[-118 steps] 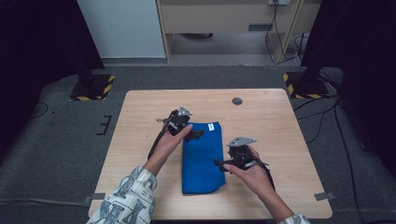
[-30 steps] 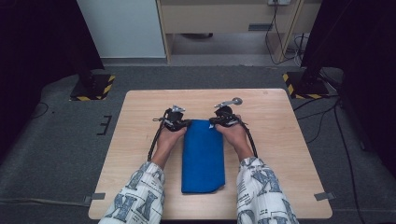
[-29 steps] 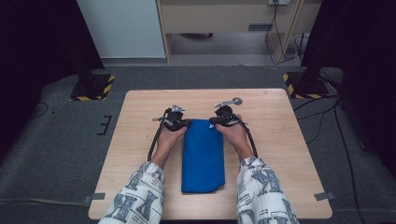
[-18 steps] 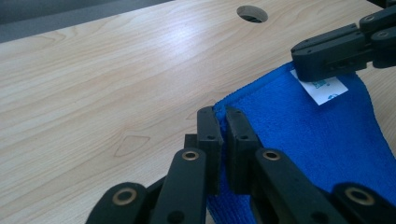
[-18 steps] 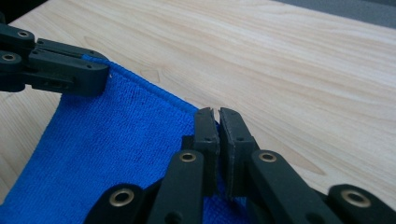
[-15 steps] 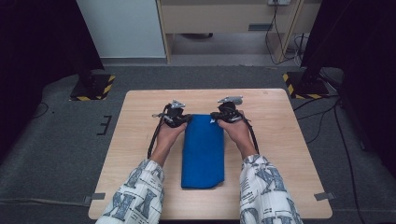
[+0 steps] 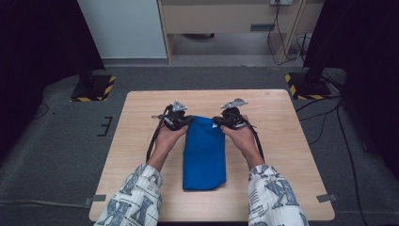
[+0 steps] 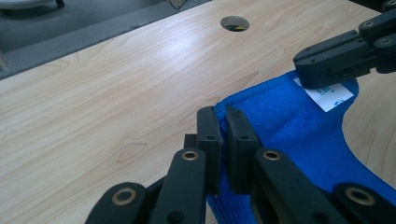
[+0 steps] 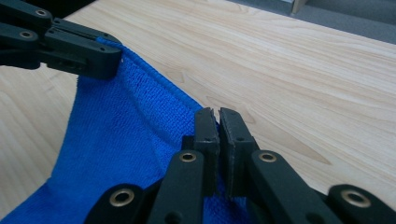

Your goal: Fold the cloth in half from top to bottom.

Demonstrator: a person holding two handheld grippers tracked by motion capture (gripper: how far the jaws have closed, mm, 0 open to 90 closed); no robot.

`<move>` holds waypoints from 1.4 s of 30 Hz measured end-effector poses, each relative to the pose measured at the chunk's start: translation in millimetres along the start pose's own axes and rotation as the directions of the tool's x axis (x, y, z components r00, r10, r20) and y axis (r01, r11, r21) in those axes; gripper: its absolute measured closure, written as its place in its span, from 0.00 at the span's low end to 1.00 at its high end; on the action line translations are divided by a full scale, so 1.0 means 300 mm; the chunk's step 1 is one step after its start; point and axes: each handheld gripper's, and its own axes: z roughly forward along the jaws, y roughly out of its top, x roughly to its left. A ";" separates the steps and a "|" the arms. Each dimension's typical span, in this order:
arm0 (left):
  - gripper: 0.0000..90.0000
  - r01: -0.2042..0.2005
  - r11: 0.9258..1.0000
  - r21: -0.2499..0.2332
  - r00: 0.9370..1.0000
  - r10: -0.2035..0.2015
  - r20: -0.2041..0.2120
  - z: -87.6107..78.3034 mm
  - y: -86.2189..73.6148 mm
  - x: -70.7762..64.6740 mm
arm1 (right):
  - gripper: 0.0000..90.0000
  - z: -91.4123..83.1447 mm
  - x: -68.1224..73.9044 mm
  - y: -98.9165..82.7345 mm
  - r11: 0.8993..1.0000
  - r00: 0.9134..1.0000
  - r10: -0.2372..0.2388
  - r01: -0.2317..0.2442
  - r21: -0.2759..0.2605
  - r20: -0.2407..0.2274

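The table [image 7: 282, 141] has a light wood top with a round hole [image 8: 234, 22] near its far edge. It stands on grey carpet [image 7: 56, 150]; two hazard-striped stand bases [image 7: 91, 88] sit on the floor at far left and far right, and a cabinet [image 7: 226, 19] lines the far wall. The towel [image 7: 203, 153], blue and folded, lies lengthwise at table centre. The left gripper [image 7: 181, 120] is clamped on its far-left corner, the right gripper [image 7: 225, 120] on its far-right corner. A white label [image 8: 329, 97] shows at that far edge.
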 end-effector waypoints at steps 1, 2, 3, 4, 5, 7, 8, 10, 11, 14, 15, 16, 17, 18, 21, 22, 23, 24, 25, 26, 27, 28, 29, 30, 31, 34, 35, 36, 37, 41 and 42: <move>0.95 -0.006 1.000 -0.004 1.000 0.006 0.001 -0.005 -0.003 0.000 | 0.96 -0.004 0.004 -0.002 1.000 1.000 -0.002 0.002 -0.003 -0.002; 0.95 -0.006 1.000 -0.005 1.000 0.006 0.000 -0.006 -0.006 -0.001 | 0.96 -0.008 0.012 -0.005 1.000 1.000 -0.006 0.006 -0.006 -0.007; 0.95 -0.007 1.000 -0.008 1.000 0.007 0.004 -0.009 -0.012 -0.001 | 0.96 -0.010 0.016 -0.006 1.000 1.000 -0.009 0.009 -0.007 -0.009; 0.95 -0.005 1.000 -0.008 1.000 0.005 0.003 -0.011 -0.018 -0.002 | 0.96 -0.013 0.024 -0.010 1.000 1.000 -0.013 0.012 -0.005 -0.014; 0.95 -0.006 1.000 -0.009 1.000 0.006 0.006 -0.013 -0.022 0.000 | 0.96 -0.014 0.031 -0.014 1.000 1.000 -0.015 0.015 -0.003 -0.016; 0.95 -0.005 1.000 -0.013 1.000 0.005 0.010 -0.017 -0.032 0.000 | 0.96 -0.017 0.040 -0.020 1.000 1.000 -0.018 0.018 -0.002 -0.021; 0.94 -0.005 1.000 -0.014 1.000 0.005 0.013 -0.019 -0.035 0.000 | 0.96 -0.019 0.044 -0.023 1.000 1.000 -0.020 0.020 -0.001 -0.022; 0.94 -0.007 1.000 -0.022 1.000 0.007 0.020 -0.026 -0.041 -0.003 | 0.96 -0.027 0.052 -0.026 1.000 0.999 -0.028 0.028 -0.002 -0.023; 0.94 -0.006 1.000 -0.026 1.000 0.007 0.024 -0.032 -0.043 -0.005 | 0.96 -0.031 0.055 -0.027 1.000 0.999 -0.026 0.026 -0.007 -0.025; 0.94 -0.014 0.999 -0.034 0.999 0.015 0.029 -0.046 -0.043 -0.010 | 0.96 -0.055 0.067 -0.027 0.999 0.999 -0.035 0.034 -0.015 -0.029; 0.94 -0.014 0.999 -0.041 0.999 0.015 0.034 -0.053 -0.043 -0.013 | 0.96 -0.063 0.070 -0.027 0.999 0.999 -0.035 0.035 -0.016 -0.031; 0.94 -0.014 0.999 -0.045 0.999 0.016 0.036 -0.060 -0.042 -0.017 | 0.96 -0.075 0.075 -0.027 0.999 0.999 -0.036 0.036 -0.022 -0.033; 0.94 -0.018 0.999 -0.049 0.999 0.020 0.037 -0.065 -0.041 -0.021 | 0.96 -0.084 0.080 -0.027 0.999 0.999 -0.040 0.039 -0.027 -0.035; 0.94 -0.022 0.999 -0.049 0.999 0.024 0.038 -0.069 -0.040 -0.025 | 0.96 -0.093 0.085 -0.027 0.999 0.998 -0.044 0.043 -0.031 -0.035; 0.93 -0.032 0.998 -0.055 0.999 0.034 0.040 -0.084 -0.034 -0.034 | 0.96 -0.120 0.100 -0.028 0.998 0.998 -0.056 0.054 -0.036 -0.043; 0.93 -0.035 0.998 -0.058 0.998 0.038 0.041 -0.090 -0.033 -0.036 | 0.96 -0.125 0.103 -0.029 0.998 0.997 -0.058 0.057 -0.036 -0.043; 0.93 -0.035 0.998 -0.058 0.998 0.038 0.041 -0.090 -0.033 -0.036 | 0.96 -0.131 0.108 -0.030 0.998 0.997 -0.061 0.059 -0.034 -0.044; 0.93 -0.041 0.998 -0.056 0.998 0.043 0.042 -0.096 -0.032 -0.040 | 0.96 -0.138 0.113 -0.031 0.997 0.997 -0.068 0.066 -0.035 -0.048; 0.93 -0.047 0.997 -0.057 0.998 0.050 0.043 -0.103 -0.034 -0.047 | 0.96 -0.141 0.116 -0.032 0.997 0.996 -0.070 0.068 -0.038 -0.048; 0.93 -0.050 0.997 -0.052 0.998 0.052 0.044 -0.105 -0.036 -0.050 | 0.96 -0.144 0.118 -0.035 0.997 0.996 -0.069 0.067 -0.038 -0.049; 0.93 -0.054 0.997 -0.053 0.997 0.056 0.046 -0.109 -0.040 -0.055 | 0.96 -0.146 0.120 -0.038 0.997 0.996 -0.072 0.071 -0.036 -0.050; 0.93 -0.061 0.997 -0.056 0.997 0.064 0.050 -0.116 -0.048 -0.063 | 0.96 -0.148 0.124 -0.043 0.997 0.996 -0.076 0.074 -0.032 -0.054; 0.93 -0.064 0.997 -0.053 0.996 0.067 0.054 -0.122 -0.053 -0.066 | 0.96 -0.153 0.127 -0.051 0.997 0.995 -0.078 0.076 -0.029 -0.057; 0.93 -0.064 0.997 -0.053 0.996 0.067 0.054 -0.122 -0.053 -0.066 | 0.96 -0.153 0.127 -0.051 0.997 0.995 -0.078 0.076 -0.029 -0.057; 0.93 -0.065 0.996 -0.054 0.996 0.068 0.059 -0.128 -0.059 -0.070 | 0.96 -0.161 0.134 -0.063 0.996 0.994 -0.082 0.081 -0.026 -0.068; 0.93 -0.073 0.996 -0.058 0.995 0.077 0.069 -0.150 -0.074 -0.084 | 0.96 -0.169 0.144 -0.074 0.996 0.993 -0.090 0.088 -0.029 -0.078; 0.93 -0.084 0.995 -0.059 0.993 0.088 0.073 -0.164 -0.083 -0.096 | 0.96 -0.178 0.155 -0.084 0.995 0.991 -0.099 0.098 -0.023 -0.086; 0.93 -0.084 0.995 -0.059 0.993 0.088 0.073 -0.164 -0.083 -0.096 | 0.96 -0.178 0.155 -0.084 0.995 0.991 -0.099 0.098 -0.023 -0.086; 0.93 -0.087 0.994 -0.062 0.993 0.092 0.079 -0.176 -0.091 -0.106 | 0.96 -0.187 0.164 -0.096 0.994 0.990 -0.105 0.103 -0.024 -0.094; 0.93 -0.092 0.993 -0.078 0.991 0.099 0.093 -0.201 -0.106 -0.126 | 0.96 -0.203 0.181 -0.120 0.993 0.987 -0.114 0.112 -0.026 -0.111; 0.93 -0.092 0.993 -0.078 0.991 0.099 0.093 -0.201 -0.106 -0.126 | 0.96 -0.203 0.181 -0.120 0.993 0.987 -0.114 0.112 -0.026 -0.111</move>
